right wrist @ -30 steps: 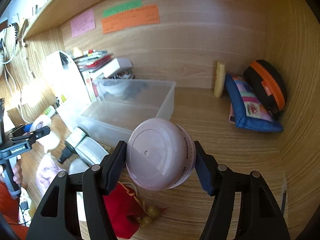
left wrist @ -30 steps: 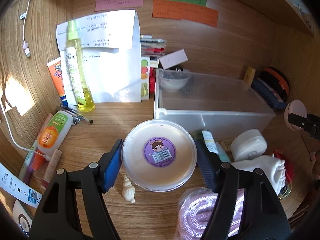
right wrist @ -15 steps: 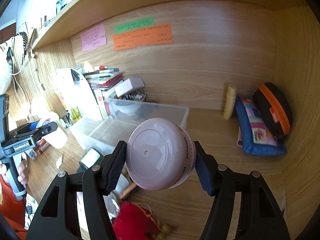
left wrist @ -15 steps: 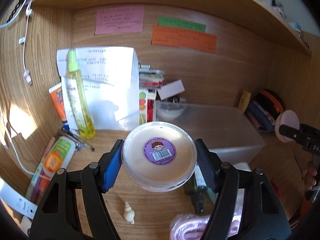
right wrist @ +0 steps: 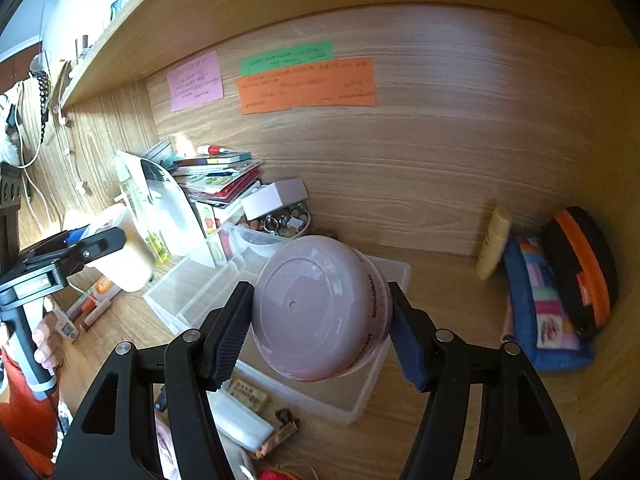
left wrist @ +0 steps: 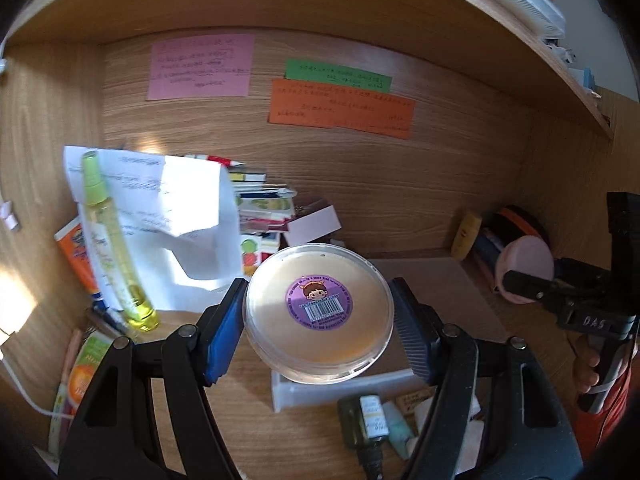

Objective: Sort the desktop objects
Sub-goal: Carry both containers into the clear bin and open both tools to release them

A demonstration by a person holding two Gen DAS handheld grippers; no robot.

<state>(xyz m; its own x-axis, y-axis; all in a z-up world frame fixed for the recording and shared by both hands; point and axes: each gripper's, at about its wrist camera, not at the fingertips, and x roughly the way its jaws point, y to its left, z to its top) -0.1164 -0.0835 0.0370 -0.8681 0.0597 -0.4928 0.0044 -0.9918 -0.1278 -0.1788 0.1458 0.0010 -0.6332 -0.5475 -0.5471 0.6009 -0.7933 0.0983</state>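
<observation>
My left gripper (left wrist: 318, 316) is shut on a round cream tub (left wrist: 280, 280) with a purple barcode sticker, held in the air above the near edge of the clear plastic bin (left wrist: 344, 390). My right gripper (right wrist: 320, 320) is shut on a pink round jar (right wrist: 316, 300), held above the same bin (right wrist: 360, 404). Each gripper shows in the other's view: the right one with its pink jar (left wrist: 524, 268) at the right, the left one with its cream tub (right wrist: 120, 256) at the left.
A yellow spray bottle (left wrist: 116, 248), papers and a stack of books (left wrist: 260, 204) stand at the back left. A small bowl of trinkets (right wrist: 280, 220) sits at the bin's far end. Pouches (right wrist: 560, 292) lie at the right. Small bottles (left wrist: 368, 428) lie before the bin.
Both grippers have risen from desk level with their jars held and tilted up toward the back wall. The desk clutter has dropped lower in both views.
</observation>
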